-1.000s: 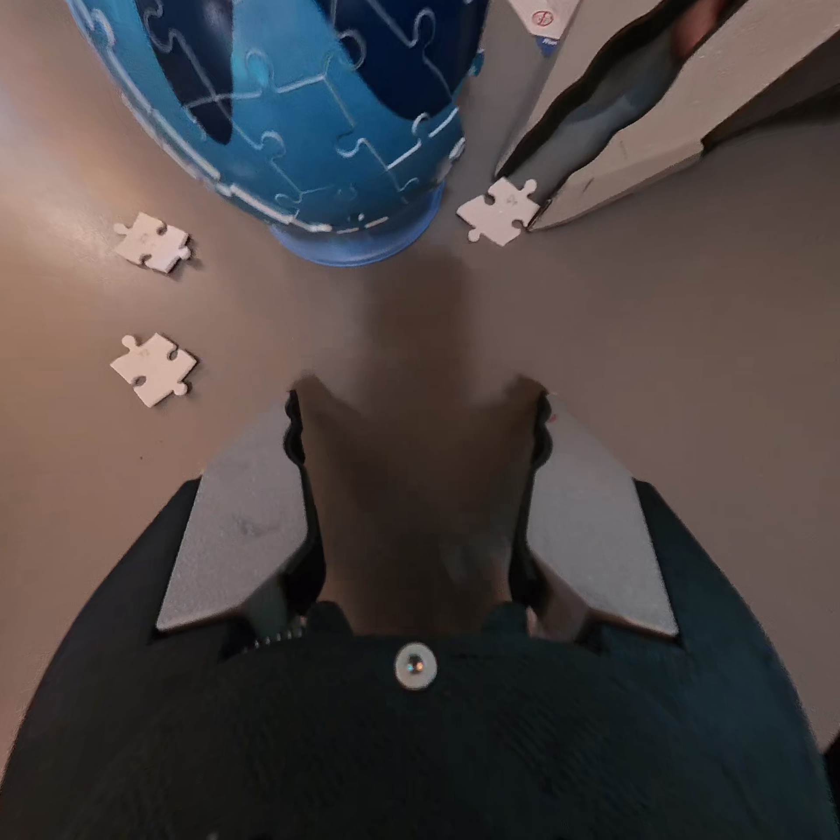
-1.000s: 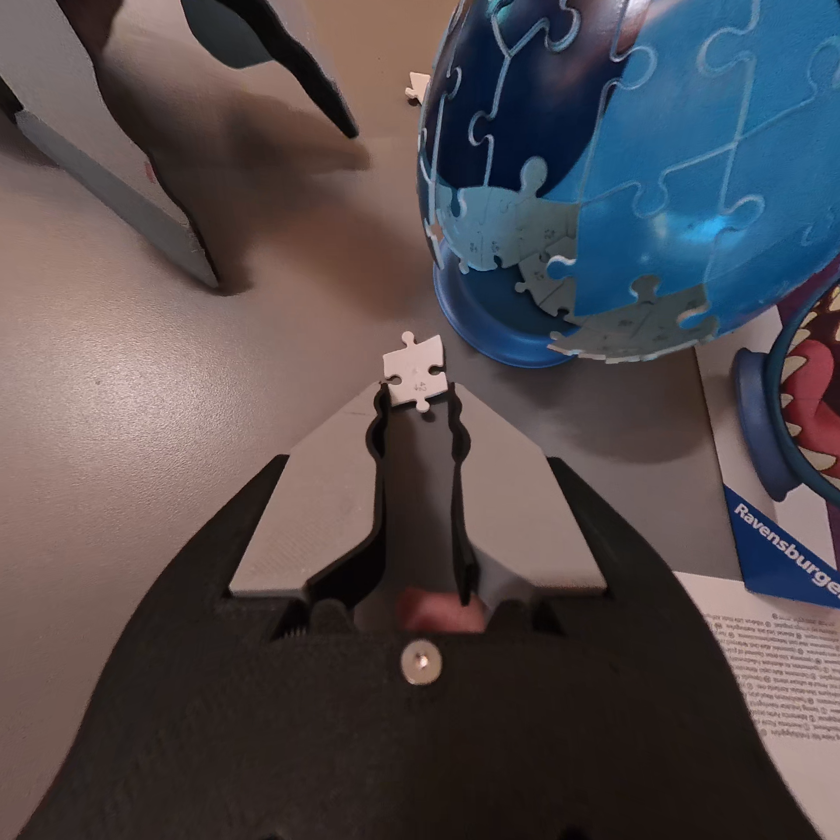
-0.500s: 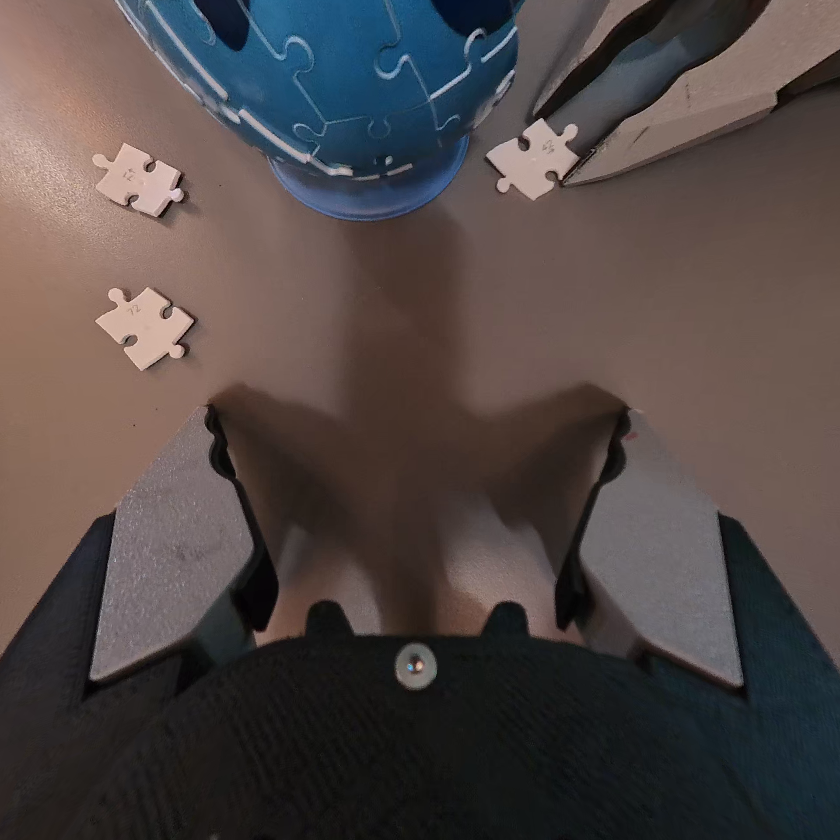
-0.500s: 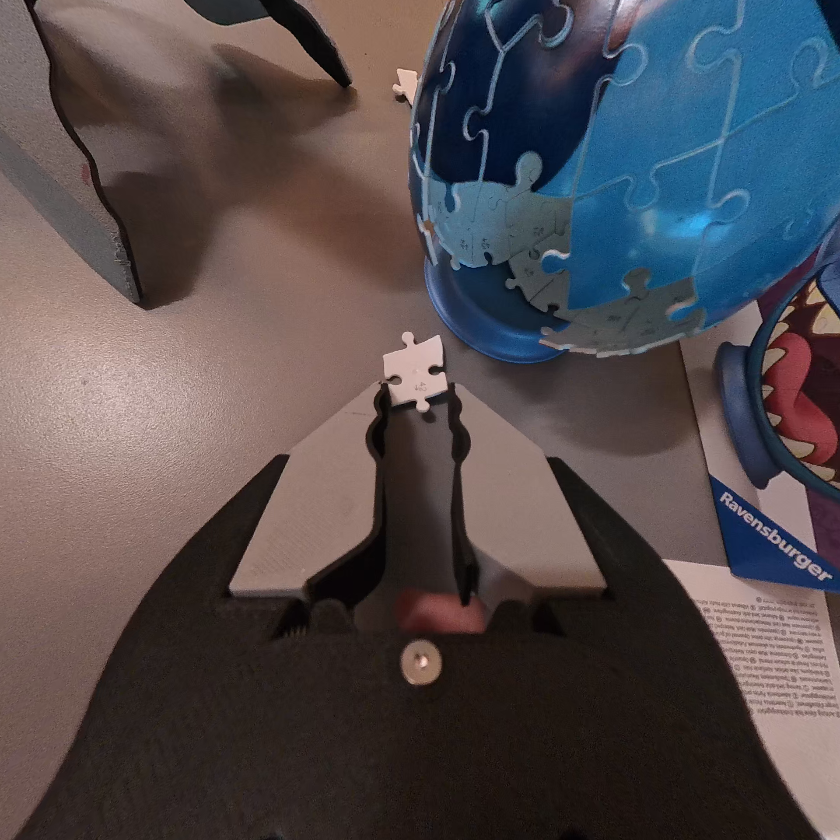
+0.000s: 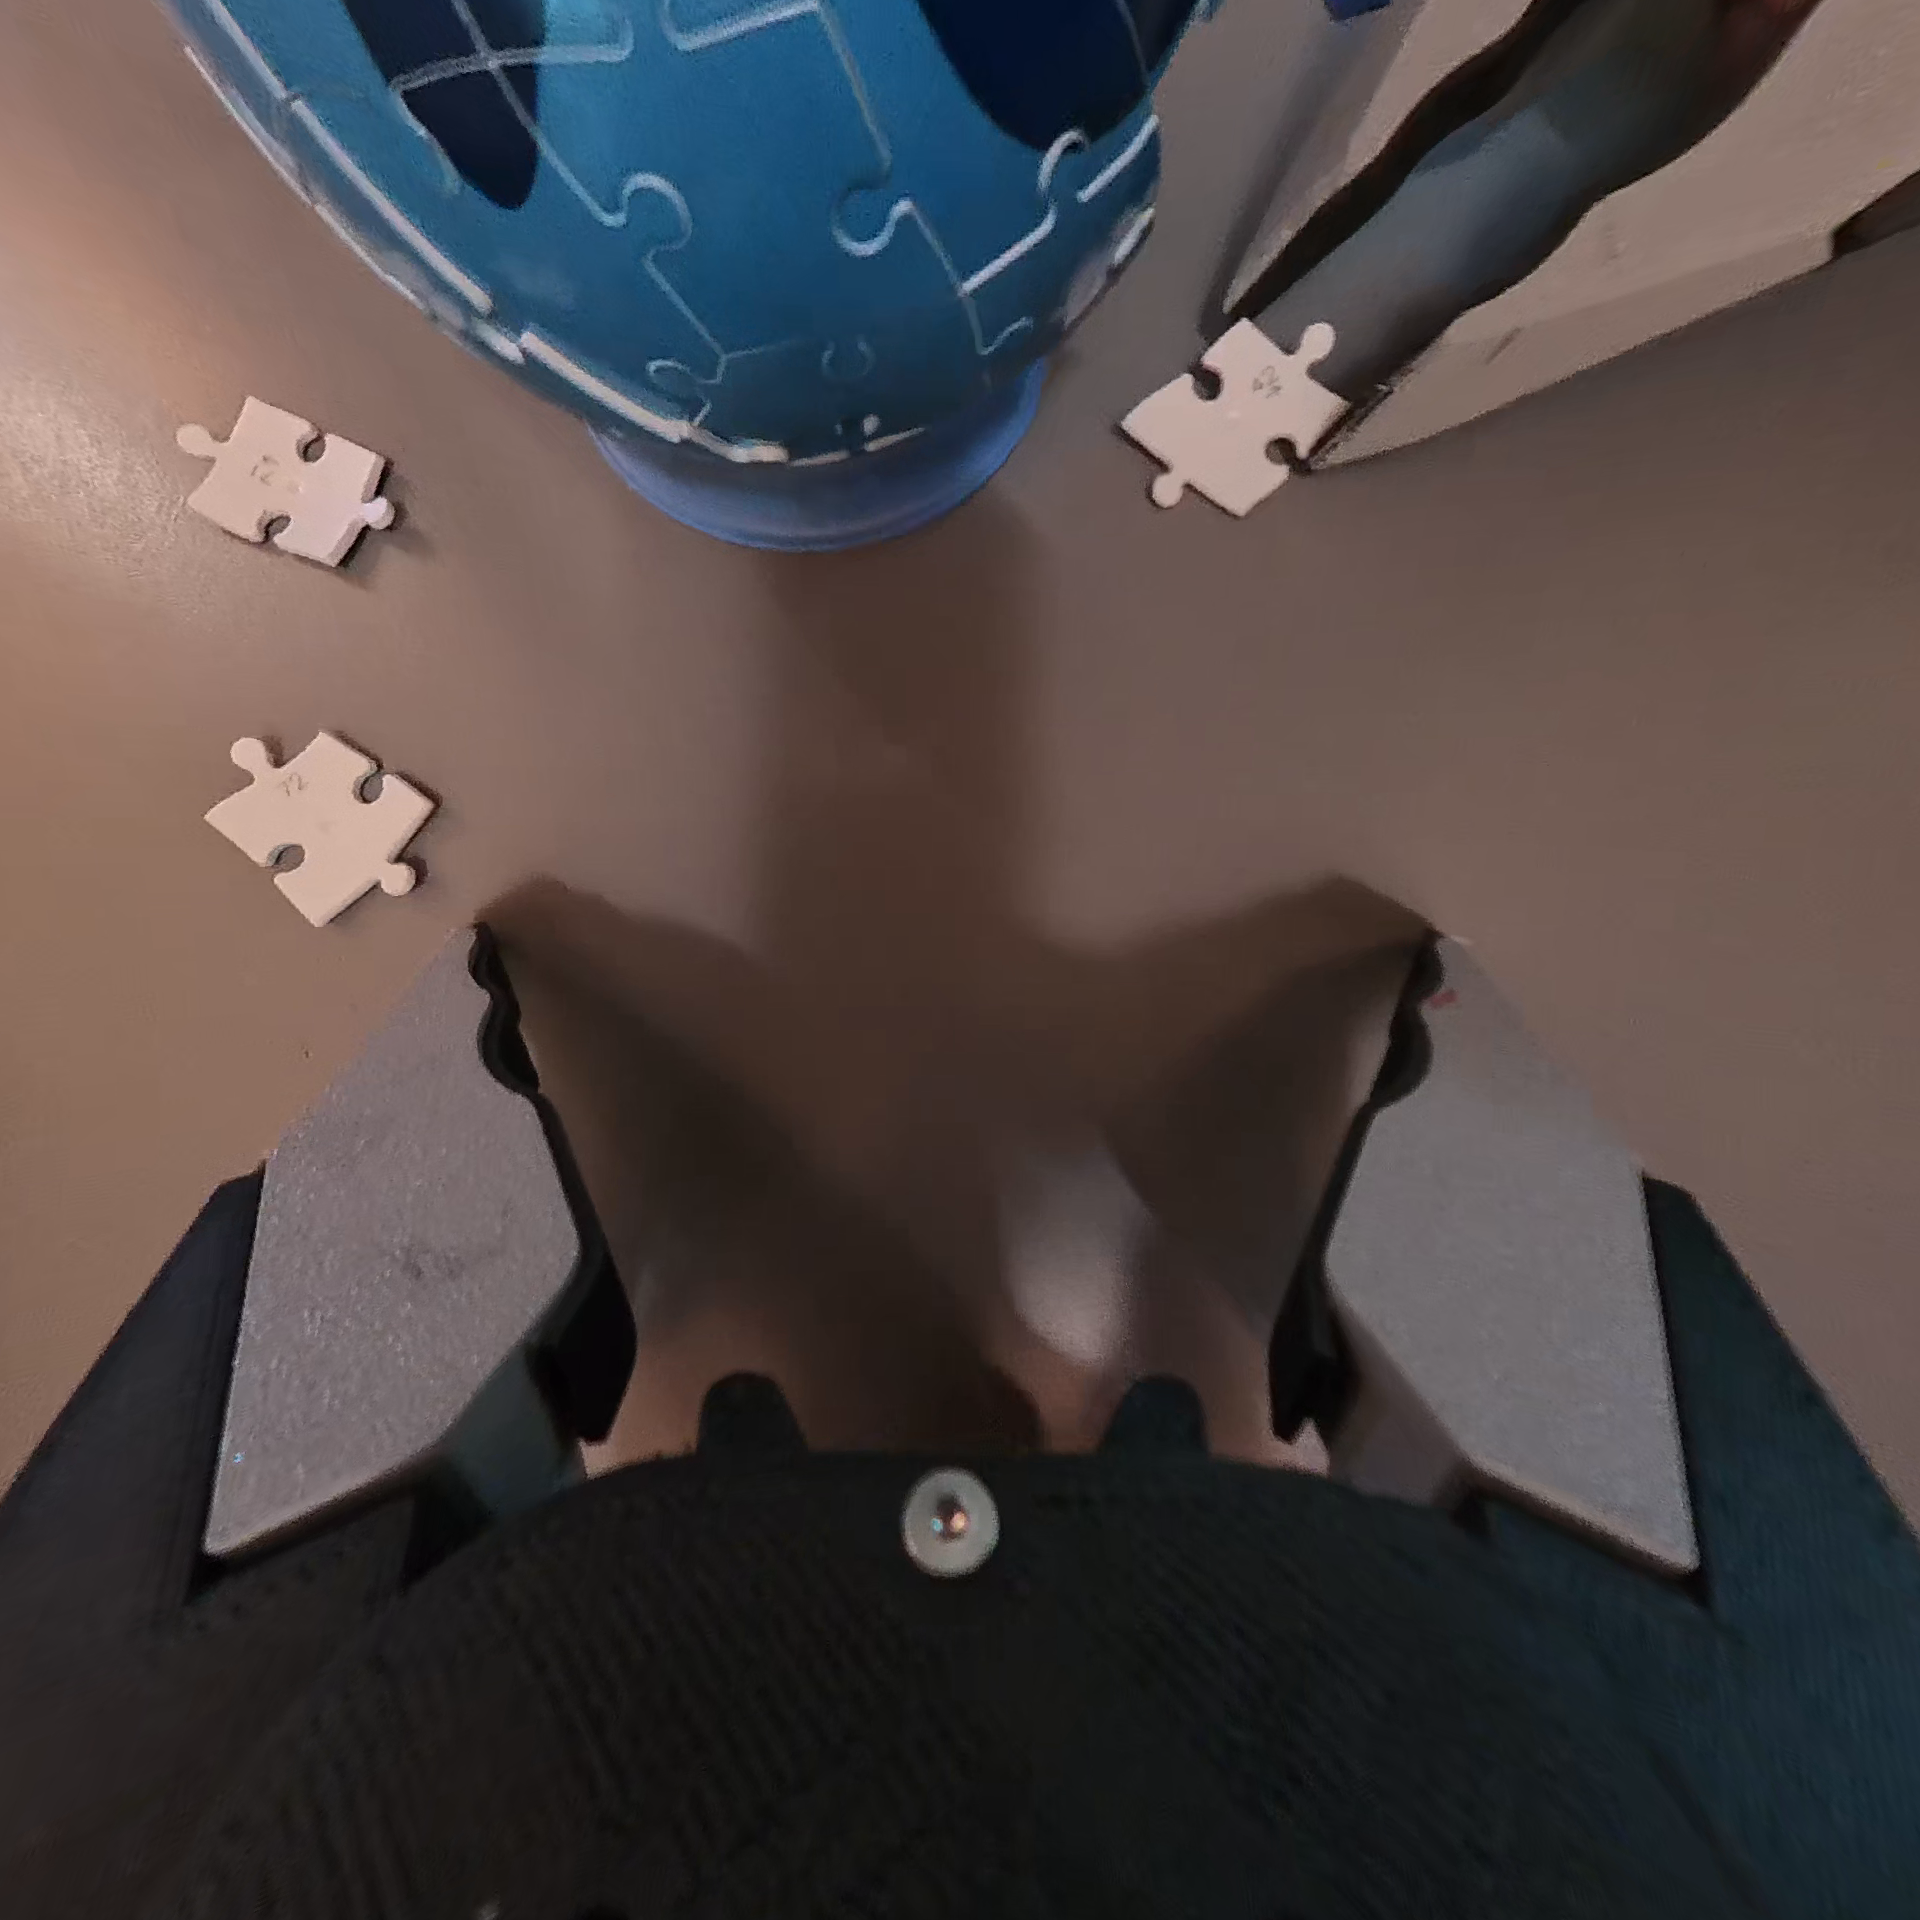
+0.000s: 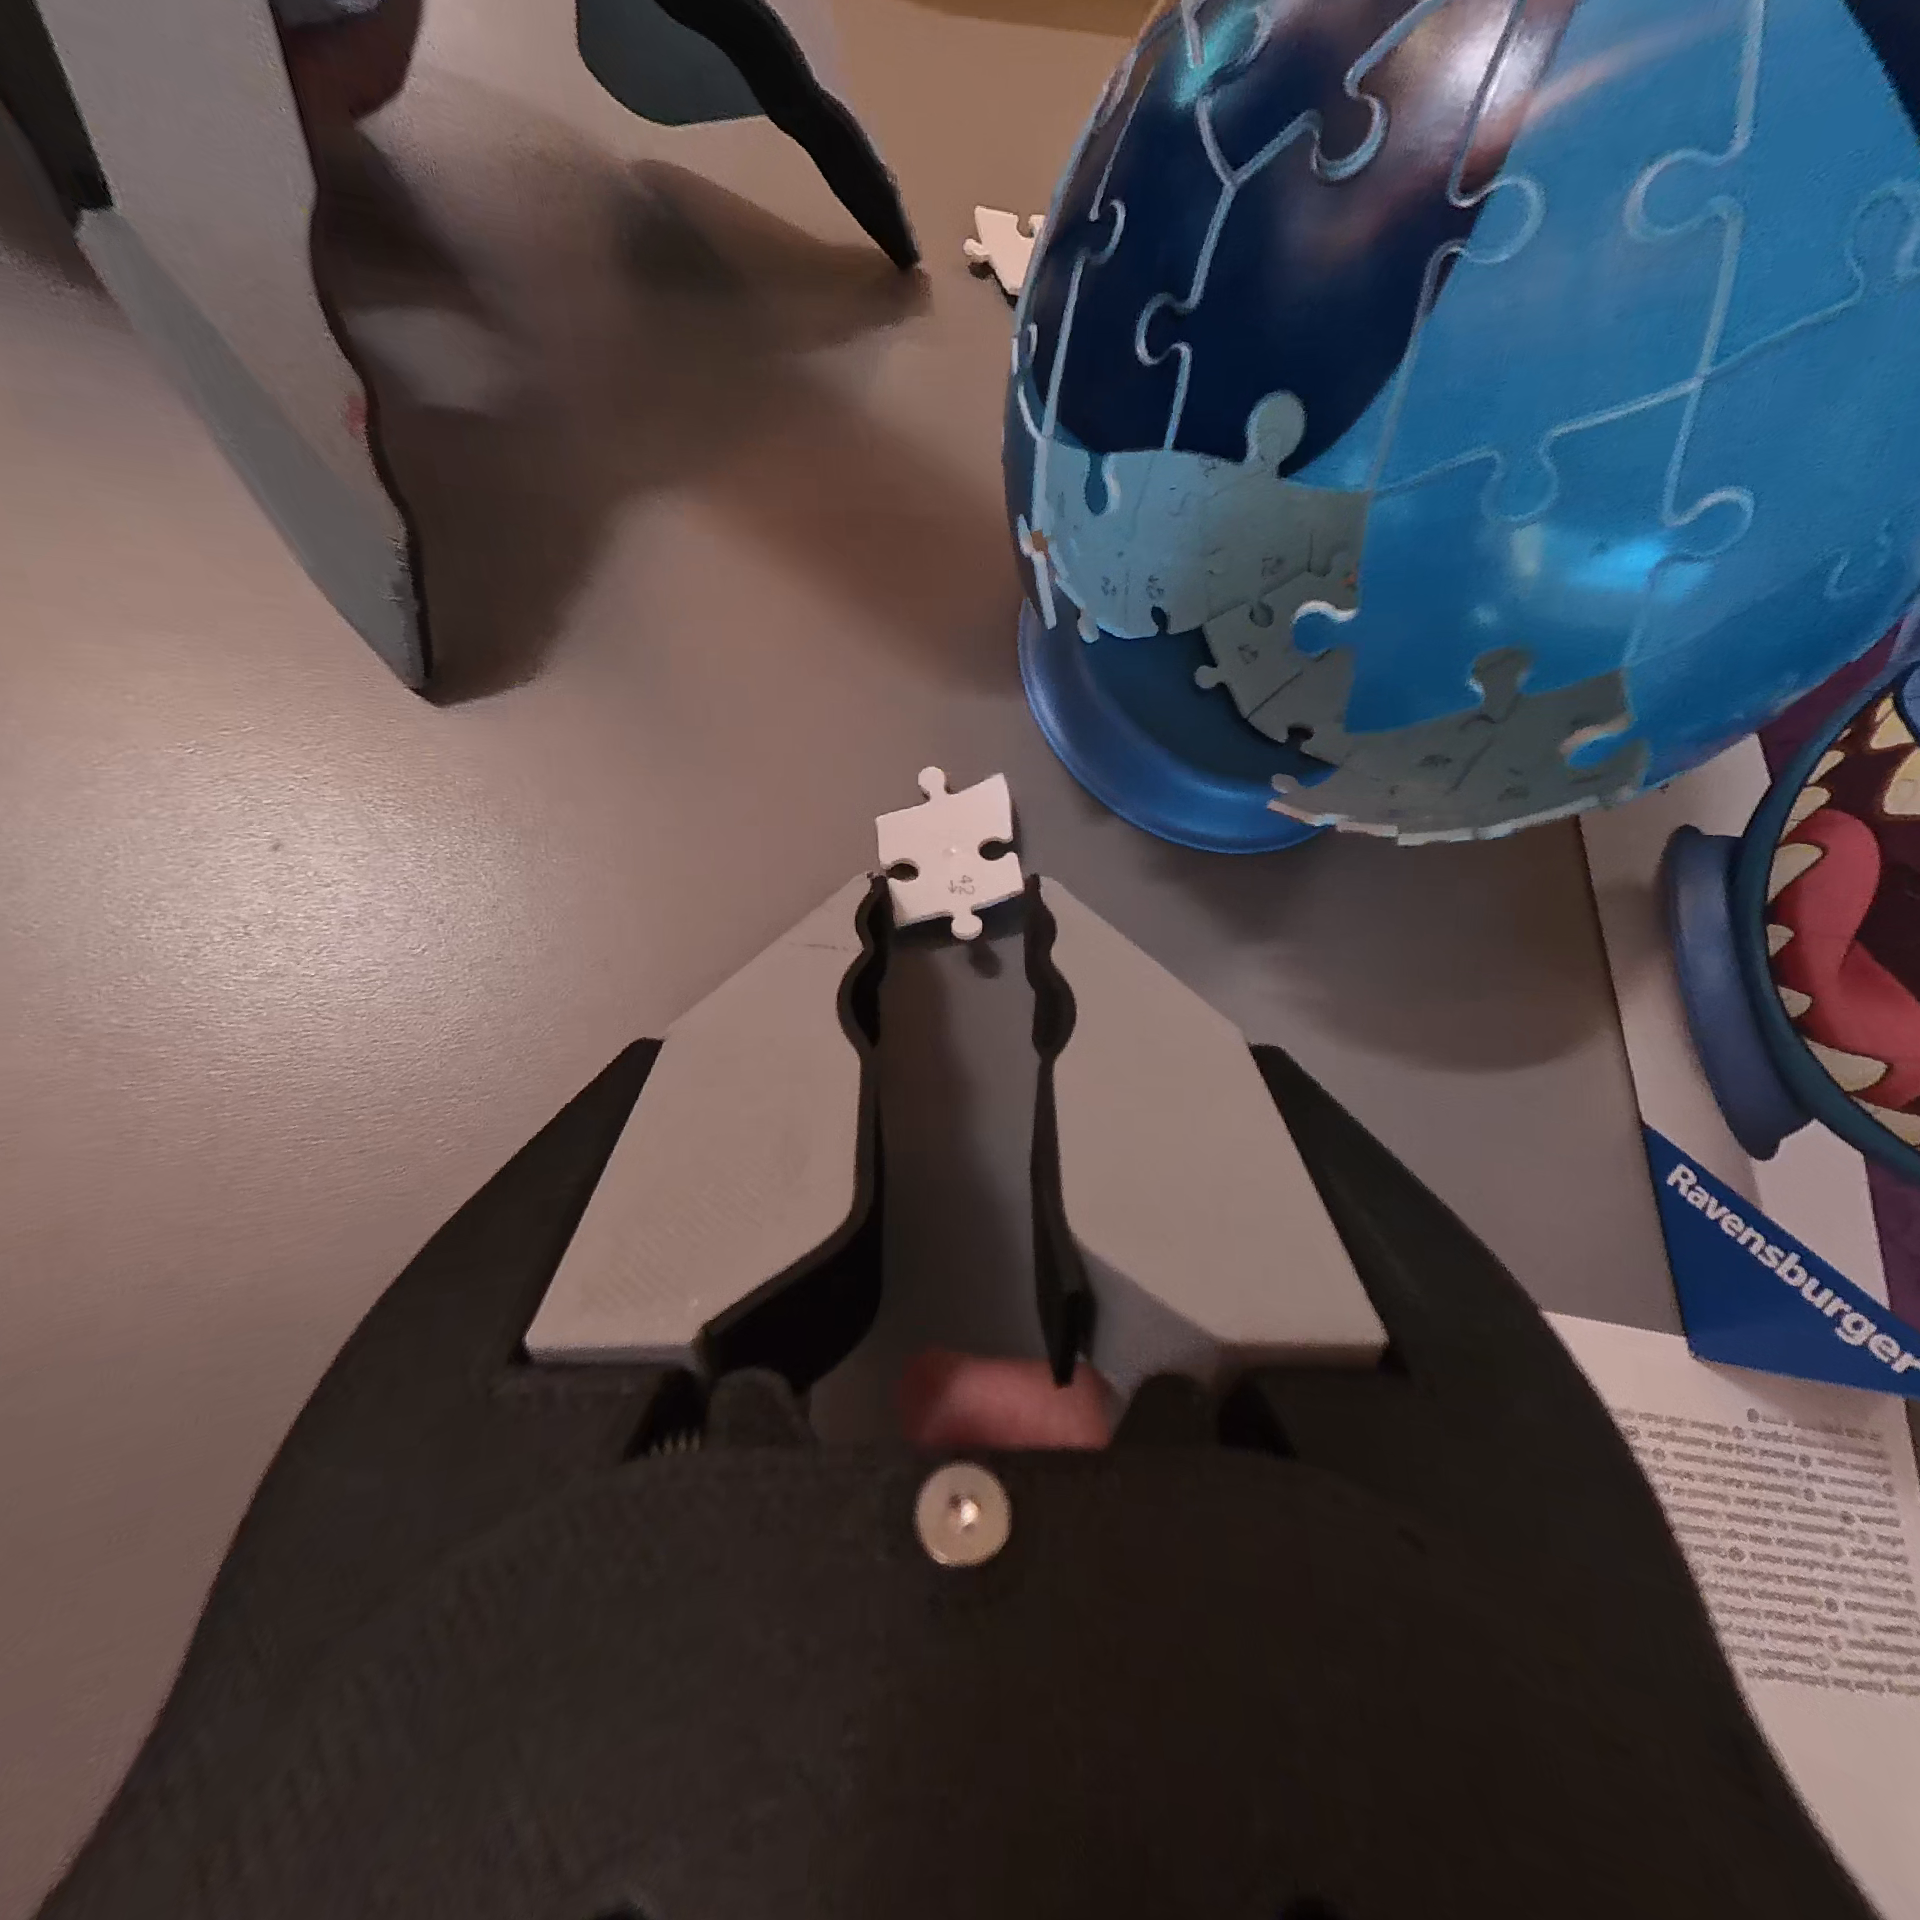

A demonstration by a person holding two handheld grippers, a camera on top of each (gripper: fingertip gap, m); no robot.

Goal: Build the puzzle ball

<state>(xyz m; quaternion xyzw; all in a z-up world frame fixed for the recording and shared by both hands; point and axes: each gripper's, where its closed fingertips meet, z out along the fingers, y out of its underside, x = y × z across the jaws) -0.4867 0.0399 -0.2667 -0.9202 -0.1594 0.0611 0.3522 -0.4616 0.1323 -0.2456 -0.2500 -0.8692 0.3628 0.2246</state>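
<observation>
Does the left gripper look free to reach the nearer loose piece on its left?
Probably yes: the left gripper is open and empty, and bare table separates it from that white puzzle piece.

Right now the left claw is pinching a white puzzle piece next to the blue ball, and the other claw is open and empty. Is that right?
Not quite: the claws are swapped. The right claw is pinching the white puzzle piece next to the blue ball, as the right wrist view shows. The left claw is the open, empty one, seen in the left wrist view.

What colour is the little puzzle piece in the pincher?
White, its blank side up: the puzzle piece shows best in the right wrist view.
</observation>
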